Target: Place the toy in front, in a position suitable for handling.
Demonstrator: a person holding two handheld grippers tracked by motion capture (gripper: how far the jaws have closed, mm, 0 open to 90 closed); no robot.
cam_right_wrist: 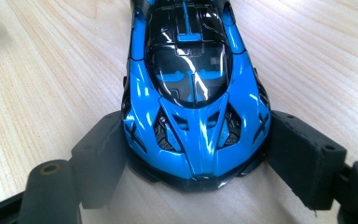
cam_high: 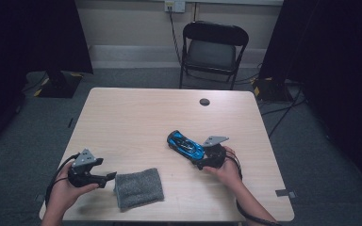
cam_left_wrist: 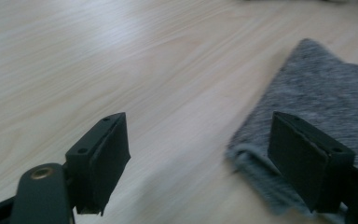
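Right of centre in the high view, a blue toy car [cam_high: 185, 145] is seen on the pale wooden bench [cam_high: 136, 117], lying at a slant. In the right tool's own view the car [cam_right_wrist: 193, 100] is gripped at one end, a black pad pressed against each flank, so the right tool [cam_high: 202, 160] is clenched on the car. It is held by the person's right hand [cam_high: 226, 170], low and right of the car. At the lower left of the high view the left tool [cam_high: 107, 178] is held in the left hand [cam_high: 68, 188], its jaws apart and nothing between them. A folded grey cloth [cam_high: 139, 188] lies just beside it; in the left tool's view the cloth [cam_left_wrist: 317, 102] is seen behind the right-hand pad. At the upper middle, a black folding chair [cam_high: 213, 49] stands beyond the bench.
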